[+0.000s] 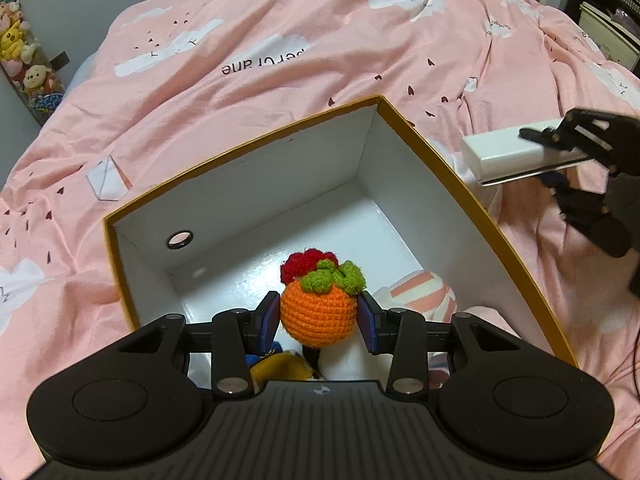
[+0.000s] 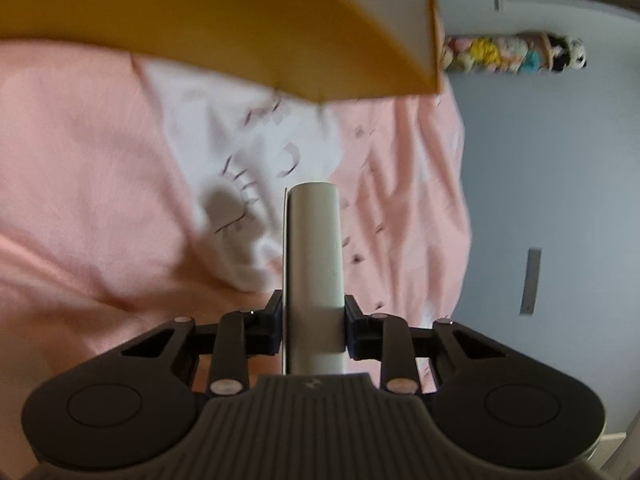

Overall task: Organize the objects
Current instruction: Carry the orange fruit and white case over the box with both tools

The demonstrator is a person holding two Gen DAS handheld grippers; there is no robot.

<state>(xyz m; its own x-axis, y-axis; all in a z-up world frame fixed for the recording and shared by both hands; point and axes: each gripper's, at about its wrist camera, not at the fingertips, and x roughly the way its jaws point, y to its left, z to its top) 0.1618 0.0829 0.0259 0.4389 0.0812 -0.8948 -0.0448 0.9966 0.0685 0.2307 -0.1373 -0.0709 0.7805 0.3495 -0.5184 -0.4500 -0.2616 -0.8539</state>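
Observation:
An open box (image 1: 440, 160) with yellow outer walls and a white inside sits on a pink bed cover. My left gripper (image 1: 319, 318) is over the box, its pads beside a crocheted orange fruit (image 1: 319, 312) with green leaves and a red tuft; small gaps show at both pads. My right gripper (image 2: 313, 328) is shut on a white rectangular block (image 2: 314, 264) with a thin plate along one side. In the left wrist view that block (image 1: 508, 150) hangs just right of the box's wall. The box corner (image 2: 280, 32) shows in the right wrist view.
Inside the box lie a pink-and-white striped soft item (image 1: 420, 292) and a yellow-and-blue item (image 1: 276, 366). A round hole (image 1: 180, 239) pierces the left wall. The pink bed cover (image 1: 240, 80) spreads around. Plush toys (image 1: 24, 60) stand by the grey wall.

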